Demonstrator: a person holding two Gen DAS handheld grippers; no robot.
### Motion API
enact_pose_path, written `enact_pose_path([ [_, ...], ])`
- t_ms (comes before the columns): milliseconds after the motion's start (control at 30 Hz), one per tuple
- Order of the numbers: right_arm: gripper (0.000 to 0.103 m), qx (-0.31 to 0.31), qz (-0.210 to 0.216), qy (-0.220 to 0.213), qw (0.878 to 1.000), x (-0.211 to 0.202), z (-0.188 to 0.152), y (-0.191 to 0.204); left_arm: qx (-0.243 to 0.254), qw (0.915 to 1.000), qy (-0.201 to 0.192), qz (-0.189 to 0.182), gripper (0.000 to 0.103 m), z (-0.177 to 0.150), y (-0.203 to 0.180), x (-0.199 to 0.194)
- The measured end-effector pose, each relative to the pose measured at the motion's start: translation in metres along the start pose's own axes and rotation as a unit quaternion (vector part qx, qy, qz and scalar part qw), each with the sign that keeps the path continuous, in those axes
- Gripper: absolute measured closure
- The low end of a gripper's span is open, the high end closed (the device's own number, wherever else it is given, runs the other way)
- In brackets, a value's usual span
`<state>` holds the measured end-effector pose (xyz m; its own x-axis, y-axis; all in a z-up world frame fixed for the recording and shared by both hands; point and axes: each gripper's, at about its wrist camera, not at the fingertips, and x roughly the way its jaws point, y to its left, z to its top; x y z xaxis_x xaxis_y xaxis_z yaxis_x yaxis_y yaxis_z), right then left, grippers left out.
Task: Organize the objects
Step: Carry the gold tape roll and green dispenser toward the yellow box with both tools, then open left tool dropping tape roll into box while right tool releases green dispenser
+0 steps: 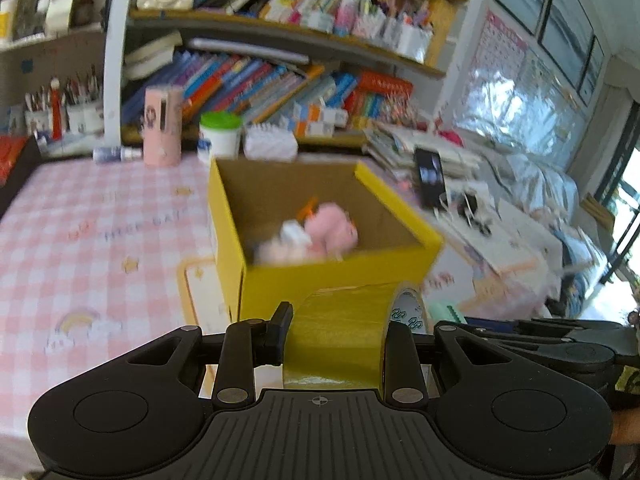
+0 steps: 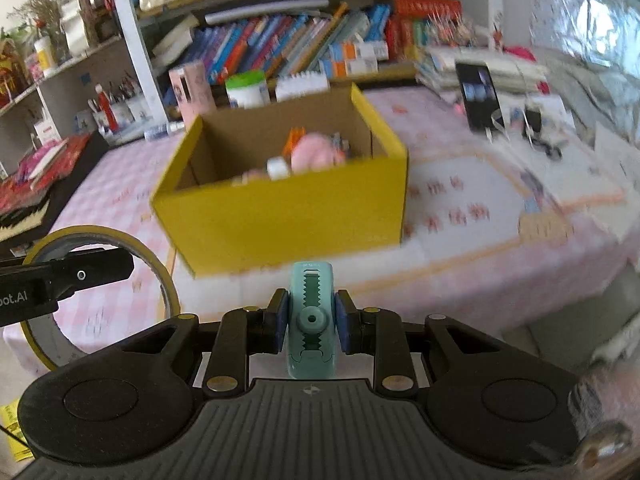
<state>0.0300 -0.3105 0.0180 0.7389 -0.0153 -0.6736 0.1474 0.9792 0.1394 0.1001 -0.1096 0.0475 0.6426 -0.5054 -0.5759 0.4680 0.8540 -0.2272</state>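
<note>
An open yellow cardboard box [image 1: 336, 280] [image 2: 280, 220] stands on the pink checked tablecloth [image 1: 88, 232] [image 2: 500, 216], with a pink soft toy [image 1: 332, 230] [image 2: 314, 152] and small items inside. My left gripper [image 1: 336, 332] is shut on a roll of yellow tape [image 1: 340, 332], held just in front of the box's near wall. The same tape roll [image 2: 96, 300] shows at the left of the right wrist view. My right gripper [image 2: 311, 320] is shut on a small teal correction-tape dispenser [image 2: 311, 316], also short of the box's near side.
Behind the box stand a pink cylinder [image 1: 162, 126], a white jar with a green lid [image 1: 220, 134] and a white tissue pack [image 1: 270, 142]. A black phone on a stand [image 2: 478, 94] and stacked papers lie at the right. Bookshelves fill the back.
</note>
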Motion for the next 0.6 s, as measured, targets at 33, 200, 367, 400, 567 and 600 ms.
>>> enact_pose_path([
  [33, 0.080, -0.004, 0.003, -0.008, 1.000, 0.002, 0.009, -0.002, -0.001, 0.9999, -0.009, 0.004, 0.077, 0.008, -0.001, 0.003],
  [200, 0.080, -0.024, 0.020, -0.042, 0.999, 0.016, 0.051, -0.011, 0.001, 0.9992, -0.036, 0.018, 0.077, 0.039, -0.008, 0.024],
  [367, 0.080, -0.052, 0.028, -0.060, 0.996, 0.039, 0.087, -0.020, 0.001, 0.9983, -0.040, 0.042, 0.077, 0.062, -0.013, 0.057],
  [400, 0.080, -0.058, 0.028, -0.060, 0.996, 0.046, 0.092, -0.020, 0.002, 0.9981, -0.037, 0.049, 0.077, 0.066, -0.014, 0.065],
  [567, 0.080, -0.099, 0.029, -0.048, 0.994, 0.087, 0.111, -0.023, 0.010, 0.9962, -0.018, 0.085, 0.077, 0.077, -0.018, 0.103],
  [600, 0.080, -0.107, 0.032, -0.043, 0.993, 0.095, 0.114, -0.023, 0.013, 0.9954, -0.013, 0.094, 0.077, 0.079, -0.018, 0.111],
])
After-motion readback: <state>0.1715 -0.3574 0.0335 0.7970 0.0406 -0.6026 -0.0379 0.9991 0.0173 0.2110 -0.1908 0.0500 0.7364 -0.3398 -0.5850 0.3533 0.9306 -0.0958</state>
